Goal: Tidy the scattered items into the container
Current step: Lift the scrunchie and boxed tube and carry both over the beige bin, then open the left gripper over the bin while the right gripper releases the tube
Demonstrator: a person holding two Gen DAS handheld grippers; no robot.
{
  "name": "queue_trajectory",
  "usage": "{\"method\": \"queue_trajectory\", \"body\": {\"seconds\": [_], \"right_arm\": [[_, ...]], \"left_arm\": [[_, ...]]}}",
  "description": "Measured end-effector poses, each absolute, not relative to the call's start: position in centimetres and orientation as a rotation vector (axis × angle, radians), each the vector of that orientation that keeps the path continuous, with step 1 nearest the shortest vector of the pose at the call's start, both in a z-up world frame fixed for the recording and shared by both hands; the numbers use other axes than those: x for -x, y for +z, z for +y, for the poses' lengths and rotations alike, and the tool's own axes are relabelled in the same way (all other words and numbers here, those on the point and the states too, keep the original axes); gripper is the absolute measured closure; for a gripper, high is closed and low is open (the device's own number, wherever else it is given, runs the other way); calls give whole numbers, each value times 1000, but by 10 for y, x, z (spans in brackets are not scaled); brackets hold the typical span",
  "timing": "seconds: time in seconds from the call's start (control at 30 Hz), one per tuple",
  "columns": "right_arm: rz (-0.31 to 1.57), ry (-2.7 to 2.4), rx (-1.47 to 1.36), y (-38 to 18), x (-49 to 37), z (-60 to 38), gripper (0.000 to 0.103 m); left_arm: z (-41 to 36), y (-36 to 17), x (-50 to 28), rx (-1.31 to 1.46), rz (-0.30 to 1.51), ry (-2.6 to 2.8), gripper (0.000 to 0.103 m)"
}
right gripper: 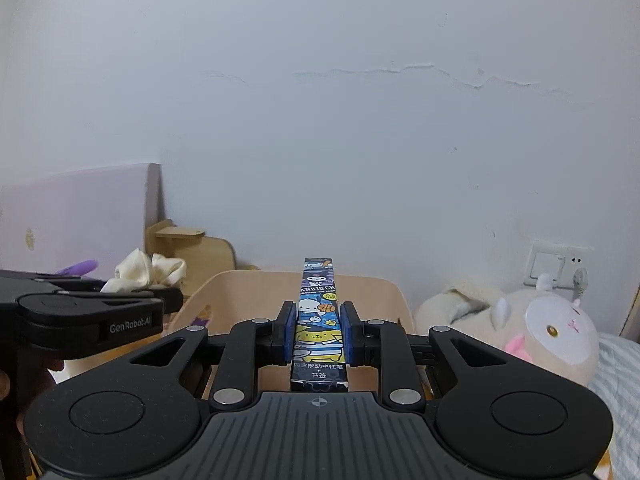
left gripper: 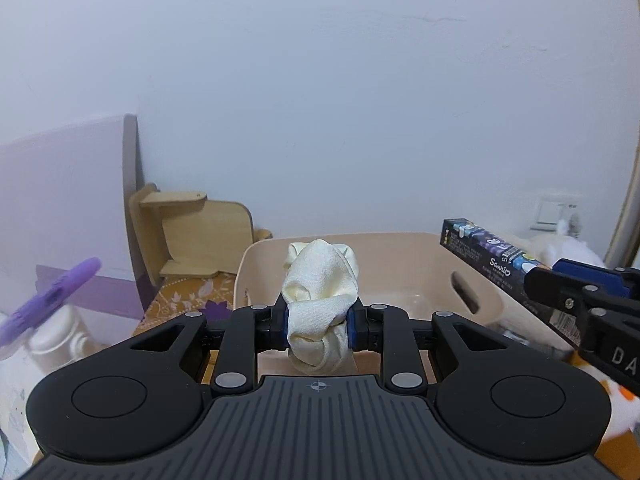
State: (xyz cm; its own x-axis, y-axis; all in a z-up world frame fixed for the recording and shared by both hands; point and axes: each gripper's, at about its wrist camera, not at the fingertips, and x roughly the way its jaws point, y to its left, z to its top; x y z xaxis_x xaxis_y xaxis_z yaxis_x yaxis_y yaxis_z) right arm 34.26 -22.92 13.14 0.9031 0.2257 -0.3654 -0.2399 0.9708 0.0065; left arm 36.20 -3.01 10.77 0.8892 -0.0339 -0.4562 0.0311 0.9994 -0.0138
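My left gripper (left gripper: 318, 326) is shut on a cream satin scrunchie (left gripper: 320, 292) and holds it above the near rim of a beige plastic bin (left gripper: 400, 264). My right gripper (right gripper: 319, 334) is shut on a long dark cartoon-printed pen box (right gripper: 319, 320) and holds it level over the same bin (right gripper: 360, 296). In the left wrist view the pen box (left gripper: 496, 264) and right gripper (left gripper: 576, 292) reach in from the right over the bin's rim. In the right wrist view the left gripper (right gripper: 160, 294) and scrunchie (right gripper: 148, 272) are at the left.
A wooden stand (left gripper: 192, 232) stands behind the bin on a patterned cloth (left gripper: 180, 300). A purple clip (left gripper: 52, 296) is at the left. A plush toy (right gripper: 540, 328) lies to the right, below a wall socket (right gripper: 560, 266). A white wall is behind.
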Motion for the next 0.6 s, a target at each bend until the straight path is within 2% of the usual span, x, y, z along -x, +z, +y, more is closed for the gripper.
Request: {"method": "queue_trajectory", "body": {"seconds": [0.37,0.6], "right_arm": [[523,234,45,104,-445,-216,82],[638,217,73,77,-498,-198,82]], "left_arm": [[-30,70,-462,-10,653,23,78],[-36,43,-494,-10,774,25,78]]}}
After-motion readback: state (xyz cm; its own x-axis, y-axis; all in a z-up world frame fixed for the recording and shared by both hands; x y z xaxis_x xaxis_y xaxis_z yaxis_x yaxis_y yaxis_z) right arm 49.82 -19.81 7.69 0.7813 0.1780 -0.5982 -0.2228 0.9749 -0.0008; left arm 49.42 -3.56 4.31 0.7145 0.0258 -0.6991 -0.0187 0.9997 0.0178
